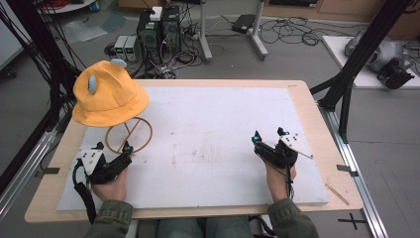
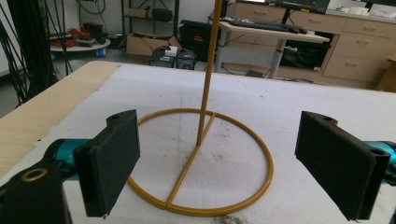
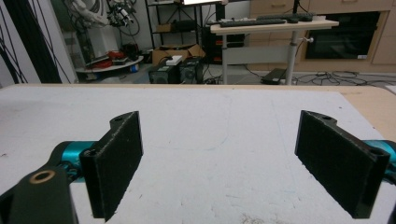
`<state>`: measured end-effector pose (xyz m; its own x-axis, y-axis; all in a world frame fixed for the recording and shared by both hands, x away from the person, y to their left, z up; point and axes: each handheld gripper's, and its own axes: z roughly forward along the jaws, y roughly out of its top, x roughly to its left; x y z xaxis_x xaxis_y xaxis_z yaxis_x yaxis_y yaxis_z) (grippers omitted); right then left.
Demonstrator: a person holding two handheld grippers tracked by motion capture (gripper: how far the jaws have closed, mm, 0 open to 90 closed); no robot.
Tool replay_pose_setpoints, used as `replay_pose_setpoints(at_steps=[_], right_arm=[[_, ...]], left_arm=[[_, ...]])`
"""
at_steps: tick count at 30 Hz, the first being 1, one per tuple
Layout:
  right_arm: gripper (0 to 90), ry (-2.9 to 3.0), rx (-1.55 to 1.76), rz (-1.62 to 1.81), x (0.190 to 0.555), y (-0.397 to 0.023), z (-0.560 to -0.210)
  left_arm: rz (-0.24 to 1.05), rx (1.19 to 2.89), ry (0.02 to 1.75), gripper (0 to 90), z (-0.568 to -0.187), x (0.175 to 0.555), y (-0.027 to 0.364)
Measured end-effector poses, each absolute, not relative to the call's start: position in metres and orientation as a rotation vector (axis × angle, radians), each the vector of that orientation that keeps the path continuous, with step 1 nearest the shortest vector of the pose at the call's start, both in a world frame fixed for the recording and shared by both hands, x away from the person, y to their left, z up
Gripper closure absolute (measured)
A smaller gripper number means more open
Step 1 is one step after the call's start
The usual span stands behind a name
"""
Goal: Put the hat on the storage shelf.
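Nearest us, both hands rest low at the table's front edge. Our left gripper [image 1: 113, 154] sits w/ jaws spread wide, holding nothing; in the left gripper view its two black pads [image 2: 109, 158] frame the round gold wire base ring [image 2: 201, 161] of the hat stand, which lies just beyond the tips, not touched. Our right gripper [image 1: 270, 140] is likewise released and empty, jaws apart over the bare white foam board [image 3: 201, 140], well apart from the stand.

Farther on, the thin gold upright rod [image 2: 208, 70] rises from the ring's cross-bar, and on top of it hangs the yellow fabric bucket hat w/ two pale blue ears [image 1: 110, 94], at the board's far-left corner.

We judge the step in hand is reaching for hat or stand. To do it well, approx. as follows: keep the left jaws wide, come in level, centre the rod or brim between the pads before closing. The stand looks light, so a sideways nudge could tip it; bring the right gripper over to steady the ring if needed.
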<state>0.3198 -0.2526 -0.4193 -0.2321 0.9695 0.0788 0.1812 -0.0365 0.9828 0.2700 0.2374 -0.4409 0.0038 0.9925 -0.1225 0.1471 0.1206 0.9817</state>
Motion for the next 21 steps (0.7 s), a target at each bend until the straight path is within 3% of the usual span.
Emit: replay_pose_setpoints(at_steps=[21], right_arm=[[14.5,1.476,1.280,1.344,0.3214,-0.2547,-0.4197]], left_arm=[[1.031,1.223,1.364,14.3,-0.4402,0.2670,0.2398]])
